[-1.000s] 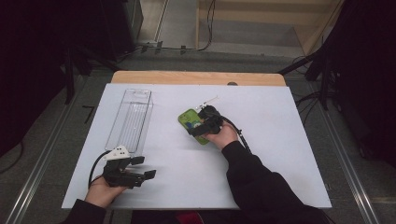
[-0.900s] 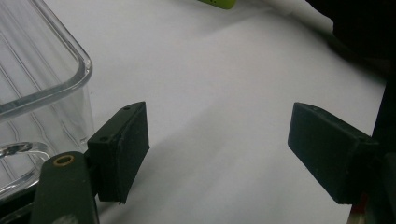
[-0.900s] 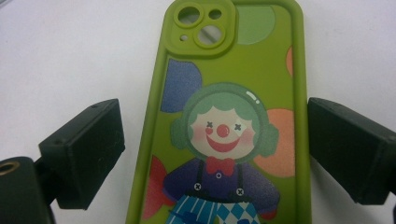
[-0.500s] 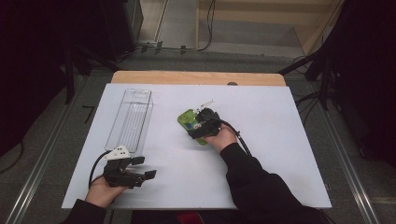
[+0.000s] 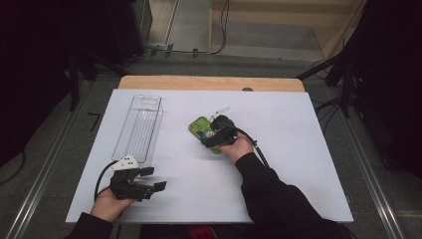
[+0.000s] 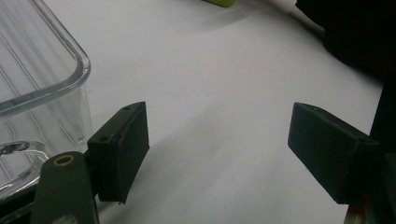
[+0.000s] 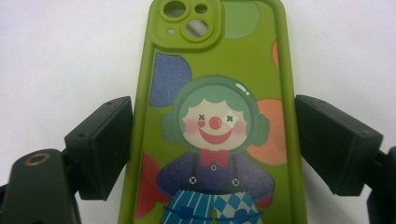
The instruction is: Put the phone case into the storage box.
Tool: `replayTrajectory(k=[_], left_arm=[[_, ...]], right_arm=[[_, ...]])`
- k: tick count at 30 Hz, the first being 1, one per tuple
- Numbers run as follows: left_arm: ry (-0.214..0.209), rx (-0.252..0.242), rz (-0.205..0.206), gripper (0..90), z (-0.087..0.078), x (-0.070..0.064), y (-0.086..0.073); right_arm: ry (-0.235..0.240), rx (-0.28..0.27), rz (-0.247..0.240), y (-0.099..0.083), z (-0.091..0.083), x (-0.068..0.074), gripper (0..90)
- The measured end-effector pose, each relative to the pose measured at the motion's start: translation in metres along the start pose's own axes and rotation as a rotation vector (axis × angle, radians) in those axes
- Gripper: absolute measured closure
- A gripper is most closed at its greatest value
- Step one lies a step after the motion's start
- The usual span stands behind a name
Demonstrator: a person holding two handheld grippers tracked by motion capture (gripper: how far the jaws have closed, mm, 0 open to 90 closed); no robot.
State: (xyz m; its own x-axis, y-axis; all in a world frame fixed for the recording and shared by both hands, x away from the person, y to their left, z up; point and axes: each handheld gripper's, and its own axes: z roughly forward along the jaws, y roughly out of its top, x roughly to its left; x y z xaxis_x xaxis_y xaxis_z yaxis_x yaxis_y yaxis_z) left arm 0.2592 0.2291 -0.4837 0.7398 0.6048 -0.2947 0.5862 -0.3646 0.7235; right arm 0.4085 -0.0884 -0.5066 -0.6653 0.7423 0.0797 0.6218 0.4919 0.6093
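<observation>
Tabletop (image 5: 298, 164) white (wooden far edge), surroundings dark

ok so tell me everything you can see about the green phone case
The green phone case lies flat on the white table, near its middle, printed side up. It looks like soft matte plastic, with camera cut-outs at one end and a cartoon clown with green hair, a red nose and a red bow tie among coloured blobs. The right gripper straddles it, a black jaw on each long edge, close to or just touching its sides.

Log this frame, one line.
right claw: open, astride phone case | left claw: open, idle by bin
</observation>
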Motion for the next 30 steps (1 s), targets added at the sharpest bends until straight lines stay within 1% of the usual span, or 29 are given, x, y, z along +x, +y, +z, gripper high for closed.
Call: replayTrajectory(k=[1,2,4,7,9,10,11,13,16,18,19,20,21,23,25,26,28,30], left_arm=[[0.000,0.000,-0.002,21.0,0.000,0.000,0.000],[-0.001,0.000,-0.002,21.0,0.000,0.000,0.000],[-0.005,0.005,-0.012,21.0,0.000,0.000,0.000],[-0.008,0.006,-0.014,21.0,0.000,0.000,0.001],[-0.011,0.006,-0.018,21.0,0.000,0.000,0.001],[-0.013,0.005,-0.017,21.0,0.000,-0.001,0.001],[-0.013,0.008,-0.017,21.0,0.000,-0.001,0.001],[-0.017,0.005,-0.024,21.0,0.000,-0.002,0.002],[-0.029,0.004,-0.023,21.0,-0.002,-0.006,0.004],[-0.027,0.000,-0.026,21.0,-0.002,-0.009,0.007],[-0.034,0.002,-0.033,20.9,-0.001,-0.010,0.008],[-0.039,0.004,-0.038,20.9,0.001,-0.011,0.010],[-0.043,0.018,-0.041,20.8,0.003,-0.012,0.011],[-0.046,0.025,-0.039,20.8,0.004,-0.014,0.012],[-0.041,0.030,-0.052,20.7,0.005,-0.016,0.014],[-0.041,0.028,-0.051,20.7,0.005,-0.017,0.015],[-0.011,0.037,-0.061,20.6,0.004,-0.020,0.020],[-0.009,0.031,-0.073,20.5,0.003,-0.022,0.025]], right_arm=[[0.007,-0.001,0.002,0.000,0.000,-0.001,14.1],[0.008,-0.005,0.019,0.000,-0.002,-0.002,14.1],[0.027,0.002,0.029,0.001,-0.003,-0.004,14.1],[0.046,-0.004,0.034,0.001,-0.007,-0.007,14.1],[0.051,-0.013,0.036,0.002,-0.011,-0.008,14.1],[0.052,-0.017,0.038,0.003,-0.015,-0.008,14.1],[0.052,-0.017,0.038,0.003,-0.015,-0.008,14.1],[0.057,-0.024,0.043,0.003,-0.019,-0.009,14.1],[0.071,-0.028,0.058,0.003,-0.026,-0.011,14.1],[0.079,-0.028,0.055,0.003,-0.029,-0.012,14.2],[0.083,-0.024,0.061,0.003,-0.031,-0.011,14.2],[0.086,-0.024,0.056,0.003,-0.032,-0.011,14.2],[0.089,-0.029,0.049,0.003,-0.034,-0.011,14.1],[0.095,-0.031,0.054,0.003,-0.037,-0.012,14.1],[0.103,-0.038,0.067,0.002,-0.043,-0.013,14.1],[0.103,-0.038,0.067,0.002,-0.043,-0.013,14.1],[0.111,-0.039,0.073,0.002,-0.046,-0.014,14.1],[0.115,-0.037,0.067,0.001,-0.050,-0.015,14.2]])
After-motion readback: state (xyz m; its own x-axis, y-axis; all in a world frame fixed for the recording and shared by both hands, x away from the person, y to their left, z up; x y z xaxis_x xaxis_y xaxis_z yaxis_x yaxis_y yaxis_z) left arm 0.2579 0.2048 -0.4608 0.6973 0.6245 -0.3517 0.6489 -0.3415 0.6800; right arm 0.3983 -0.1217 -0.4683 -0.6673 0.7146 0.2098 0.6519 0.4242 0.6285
